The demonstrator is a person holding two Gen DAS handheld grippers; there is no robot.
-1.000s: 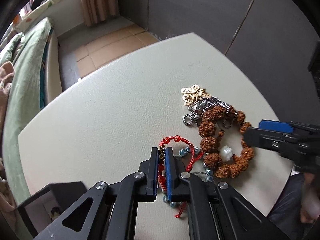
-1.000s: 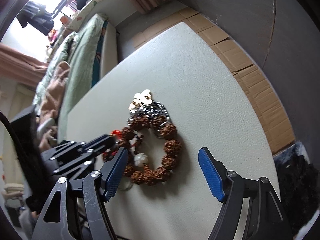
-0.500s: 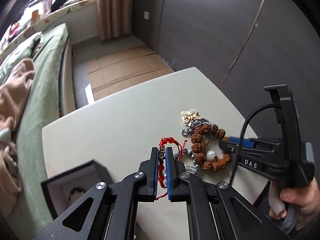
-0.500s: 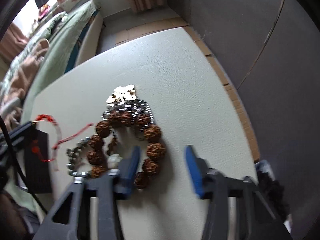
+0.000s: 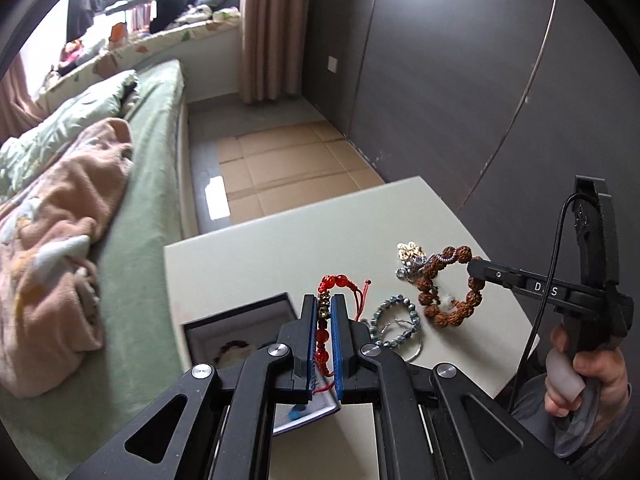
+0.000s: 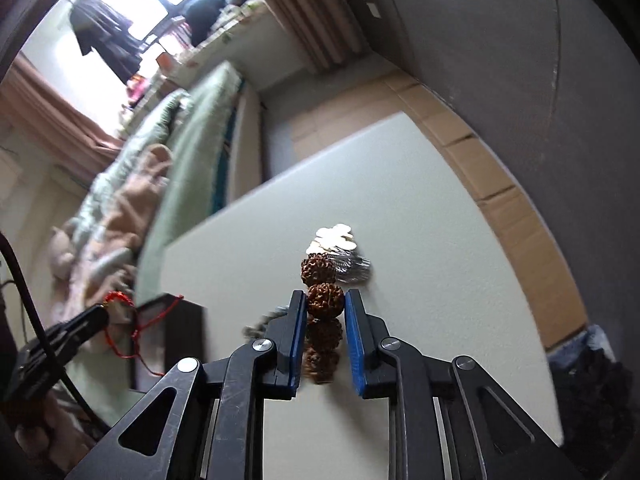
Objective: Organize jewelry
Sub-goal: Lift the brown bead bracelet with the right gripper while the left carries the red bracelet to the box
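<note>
My left gripper (image 5: pixel 323 304) is shut on a red bead bracelet (image 5: pixel 334 282) with red cords and holds it above an open black jewelry box (image 5: pixel 236 332), which has a dark bracelet inside. My right gripper (image 6: pixel 325 300) is shut on a brown rudraksha bead bracelet (image 6: pixel 324 300) and lifts it off the pale table (image 6: pixel 420 240). In the left wrist view the brown bracelet (image 5: pixel 448 292) hangs from the right gripper (image 5: pixel 480 270). A blue-grey bead bracelet (image 5: pixel 394 316) lies on the table beside a thin metal ring.
A gold charm piece (image 5: pixel 408 250) and a silver chain (image 6: pixel 352 266) lie at the table's far side. A bed with green sheets and a pink blanket (image 5: pixel 60 220) stands left of the table. A dark wall (image 5: pixel 460 80) is behind it.
My right gripper closed on the brown bracelet and raised it. My left gripper lifted the red bracelet and moved back over the black box.
</note>
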